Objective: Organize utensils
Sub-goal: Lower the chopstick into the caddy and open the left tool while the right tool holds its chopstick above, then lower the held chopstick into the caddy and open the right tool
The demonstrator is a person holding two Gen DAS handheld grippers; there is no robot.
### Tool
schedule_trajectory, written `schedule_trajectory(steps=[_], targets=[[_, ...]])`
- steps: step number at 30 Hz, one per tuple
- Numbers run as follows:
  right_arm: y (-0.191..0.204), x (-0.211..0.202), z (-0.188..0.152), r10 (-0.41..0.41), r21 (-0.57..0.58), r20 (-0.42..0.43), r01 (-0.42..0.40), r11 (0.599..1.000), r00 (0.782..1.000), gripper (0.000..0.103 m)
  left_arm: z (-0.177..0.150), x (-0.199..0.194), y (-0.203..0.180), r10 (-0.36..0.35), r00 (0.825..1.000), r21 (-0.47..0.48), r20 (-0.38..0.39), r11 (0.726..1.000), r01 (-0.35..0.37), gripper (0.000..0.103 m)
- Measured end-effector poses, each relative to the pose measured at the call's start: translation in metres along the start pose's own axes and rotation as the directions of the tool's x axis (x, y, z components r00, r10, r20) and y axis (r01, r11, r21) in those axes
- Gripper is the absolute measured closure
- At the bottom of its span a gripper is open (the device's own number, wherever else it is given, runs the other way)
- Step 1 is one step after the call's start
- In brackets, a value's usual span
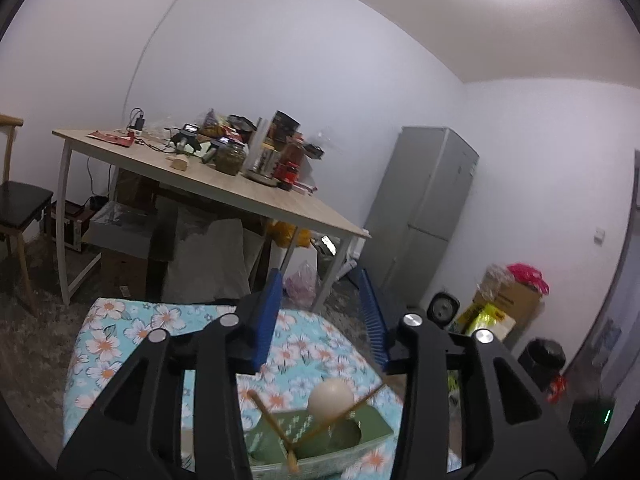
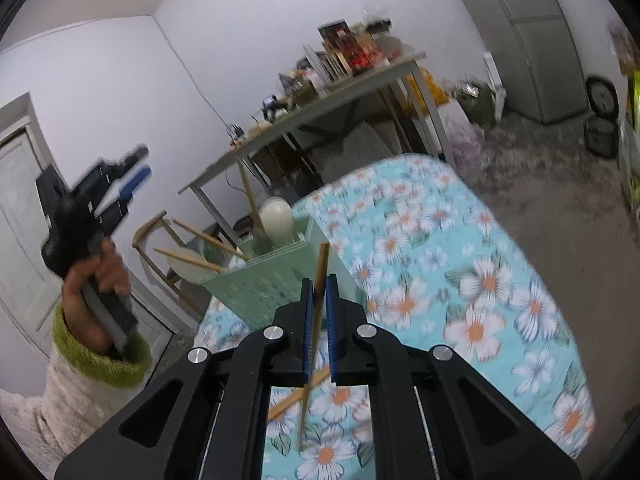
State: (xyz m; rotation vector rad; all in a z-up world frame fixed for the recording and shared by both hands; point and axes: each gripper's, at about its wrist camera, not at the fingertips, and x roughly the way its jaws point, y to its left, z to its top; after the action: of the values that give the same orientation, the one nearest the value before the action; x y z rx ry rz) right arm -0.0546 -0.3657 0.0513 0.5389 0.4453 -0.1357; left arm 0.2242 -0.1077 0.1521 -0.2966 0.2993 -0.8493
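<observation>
A pale green slotted utensil holder stands on the floral-cloth table. Inside it are a white spoon and several wooden chopsticks leaning out. My right gripper is shut on a wooden chopstick that stands nearly upright just in front of the holder. A second chopstick crosses under it. My left gripper is open and empty, held above the holder, spoon and chopsticks. In the right wrist view a hand with a green cuff holds the left gripper up at the left.
A cluttered wooden table stands beyond the floral cloth. A grey fridge is in the corner, with boxes and bags on the floor to its right. A chair is at the left, and a white door behind the hand.
</observation>
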Motion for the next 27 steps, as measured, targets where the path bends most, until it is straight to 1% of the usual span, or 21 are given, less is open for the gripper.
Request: schedule_trajectory(steps=[3,5,8,13,15,18,21,23,27], targets=[[0.014,-0.013,0.02,0.013,-0.054,0.055,-0.01,0.998,0.998,0.097,-0.009,-0.018,-0.001,-0.01,1.0,0.028,-0.029,1.0,0.011,0.057],[0.024,-0.02,0.033,0.025,-0.09,0.09,-0.017,0.996,0.996,0.097,-0.017,-0.032,-0.001,-0.015,0.999,0.056,-0.049,0.998,0.018,0.051],[0.041,-0.029,0.057,0.056,-0.145,0.146,-0.034,0.989,0.988,0.097,-0.031,-0.049,0.001,-0.007,0.997,0.087,-0.079,0.996,0.014,0.043],[0.061,-0.034,0.088,0.115,-0.197,0.2,-0.075,0.978,0.973,0.097,-0.07,-0.076,0.015,0.021,0.986,0.111,-0.166,0.994,-0.003,0.035],[0.069,-0.034,0.099,0.137,-0.213,0.219,-0.09,0.973,0.966,0.097,-0.086,-0.082,0.022,0.033,0.977,0.108,-0.212,0.994,-0.01,0.032],[0.082,-0.033,0.116,0.174,-0.236,0.242,-0.116,0.965,0.955,0.097,-0.111,-0.087,0.032,0.059,0.957,0.097,-0.283,0.995,-0.033,0.03],[0.095,-0.027,0.128,0.189,-0.26,0.252,-0.122,0.958,0.949,0.097,-0.134,-0.09,0.039,0.076,0.935,0.085,-0.346,0.995,-0.049,0.028],[0.102,-0.015,0.136,0.189,-0.27,0.25,-0.119,0.956,0.95,0.097,-0.148,-0.092,0.042,0.075,0.923,0.073,-0.377,0.996,-0.052,0.027],[0.114,0.007,0.144,0.181,-0.279,0.235,-0.112,0.954,0.955,0.097,-0.166,-0.091,0.042,0.06,0.909,0.055,-0.412,0.998,-0.041,0.024]])
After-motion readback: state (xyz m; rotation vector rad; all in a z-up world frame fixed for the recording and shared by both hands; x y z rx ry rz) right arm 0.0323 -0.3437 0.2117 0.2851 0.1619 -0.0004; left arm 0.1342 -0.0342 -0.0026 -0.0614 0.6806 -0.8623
